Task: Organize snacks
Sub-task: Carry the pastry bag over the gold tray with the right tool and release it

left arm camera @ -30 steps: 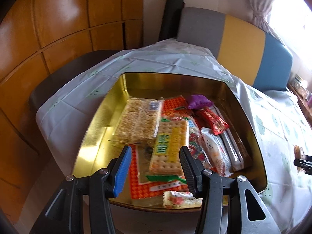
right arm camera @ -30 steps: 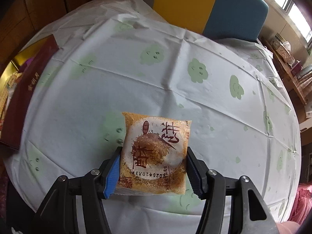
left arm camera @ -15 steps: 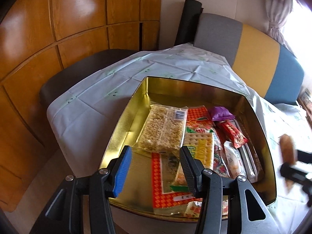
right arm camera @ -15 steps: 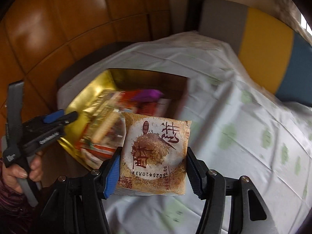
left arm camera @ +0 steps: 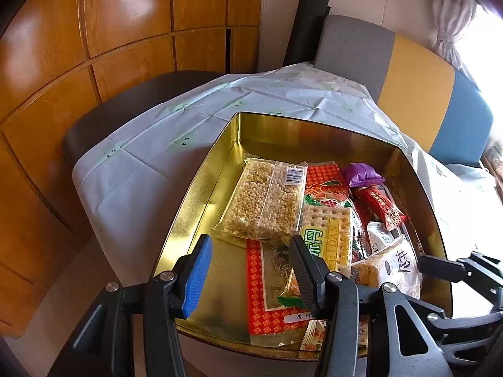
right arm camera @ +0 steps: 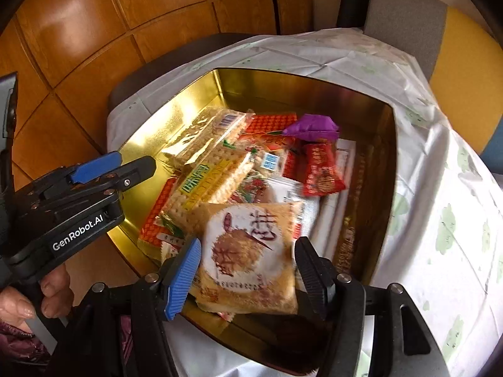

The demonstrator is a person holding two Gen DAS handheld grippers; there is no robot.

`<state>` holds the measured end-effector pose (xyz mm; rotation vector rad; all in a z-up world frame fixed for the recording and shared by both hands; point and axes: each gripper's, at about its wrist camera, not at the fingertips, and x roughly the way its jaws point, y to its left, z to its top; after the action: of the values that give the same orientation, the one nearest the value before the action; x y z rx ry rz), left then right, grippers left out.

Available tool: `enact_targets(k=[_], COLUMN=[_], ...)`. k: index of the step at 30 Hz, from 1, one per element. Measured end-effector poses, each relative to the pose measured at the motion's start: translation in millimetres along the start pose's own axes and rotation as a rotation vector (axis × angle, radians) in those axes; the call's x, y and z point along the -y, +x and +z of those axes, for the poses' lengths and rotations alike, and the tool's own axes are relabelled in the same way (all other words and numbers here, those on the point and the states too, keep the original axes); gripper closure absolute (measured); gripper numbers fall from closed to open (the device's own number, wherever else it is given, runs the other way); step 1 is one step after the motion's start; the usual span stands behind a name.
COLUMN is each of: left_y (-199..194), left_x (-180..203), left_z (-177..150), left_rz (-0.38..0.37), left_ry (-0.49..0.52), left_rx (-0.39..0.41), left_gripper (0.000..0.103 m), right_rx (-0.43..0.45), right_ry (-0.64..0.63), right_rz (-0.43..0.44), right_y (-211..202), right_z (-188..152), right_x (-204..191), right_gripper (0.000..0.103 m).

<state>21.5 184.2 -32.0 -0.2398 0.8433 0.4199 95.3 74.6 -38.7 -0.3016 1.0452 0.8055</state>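
A gold tin (left arm camera: 213, 169) on the table holds several snacks: a rice-puff bar (left arm camera: 267, 201), a cracker pack (left arm camera: 327, 235), a purple candy (left arm camera: 361, 174) and red packets. My right gripper (right arm camera: 248, 270) is over the tin's near edge (right arm camera: 132, 242), its jaws spread wider than the brown-and-white pastry packet (right arm camera: 248, 248), which lies on the pile. The packet also shows in the left wrist view (left arm camera: 386, 267). My left gripper (left arm camera: 248, 270) is open and empty above the tin's near left part.
A white tablecloth with green prints (right arm camera: 440, 194) covers the round table. A dark chair (left arm camera: 132, 103) stands at the far left, a grey, yellow and blue chair (left arm camera: 418, 91) behind. Wooden wall panels (left arm camera: 110, 31) are on the left.
My right gripper swung from the open table to the tin with the pastry packet, then its jaws opened and the packet dropped onto the pile. The left gripper shifted slightly left.
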Motion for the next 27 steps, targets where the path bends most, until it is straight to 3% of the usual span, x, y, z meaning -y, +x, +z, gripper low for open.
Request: enact_targets(k=[2, 4, 7, 16, 27], left_y=[-1.2, -1.9, -5.6, -19.7, -39.5], left_x=[1.2, 2.6, 4.0, 18.7, 38.9], left_z=[-0.2, -0.4, -0.8, -2.2, -17.4], left_rz=[0.001, 0.001, 0.002, -0.005, -0.039], left_ry=[0.004, 0.009, 0.012, 0.063, 0.102], left_rx=[0.004, 0.005, 0.013, 0.051, 0.074], left_gripper=[0.051, 0.051, 0.045, 0.041, 0.037], right_rx=[0.012, 0.037, 0.043, 0.076, 0.202], right_ry=[-0.008, -0.022, -0.036, 0.034, 0.228], right_rz=[-0.016, -0.026, -0.062, -0.05, -0.197], right_y=[-7.0, -13.1, -13.3, -28.1, -70.3], right_z=[-3.0, -7.1, -10.3, -17.5, -55.1], right_x=[2.6, 0.7, -0.6, 9.6, 29.0], right_gripper=[0.041, 0.06, 0.065, 0.065, 0.061])
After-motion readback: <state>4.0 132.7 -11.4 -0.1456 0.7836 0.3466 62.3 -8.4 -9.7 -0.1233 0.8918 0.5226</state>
